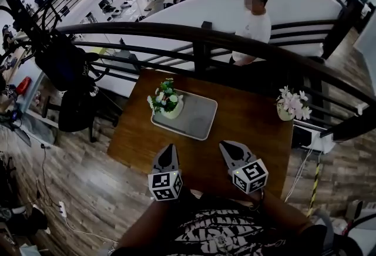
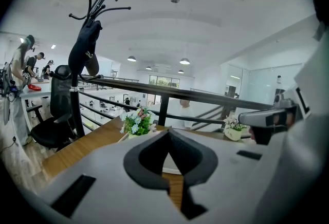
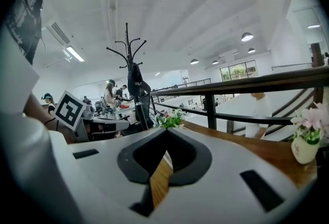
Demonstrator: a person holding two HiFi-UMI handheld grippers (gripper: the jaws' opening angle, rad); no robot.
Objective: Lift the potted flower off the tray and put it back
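The potted flower (image 1: 166, 102), a white pot with green leaves and pale blooms, stands upright on the far left part of the grey tray (image 1: 197, 117) on the brown table. My left gripper (image 1: 171, 147) hovers over the table's near side, short of the tray, with its jaws together and nothing held. My right gripper (image 1: 225, 145) hangs beside it to the right, also shut and empty. In the left gripper view the flower (image 2: 136, 123) shows beyond the closed jaw tips (image 2: 167, 131). The right gripper view has the flower (image 3: 170, 119) just past its tips (image 3: 165, 131).
A second pot with pink flowers (image 1: 292, 105) stands at the table's right edge. A dark railing (image 1: 200, 43) runs behind the table, with a person (image 1: 252, 23) beyond it. A coat rack (image 1: 53, 55) and a chair stand to the left.
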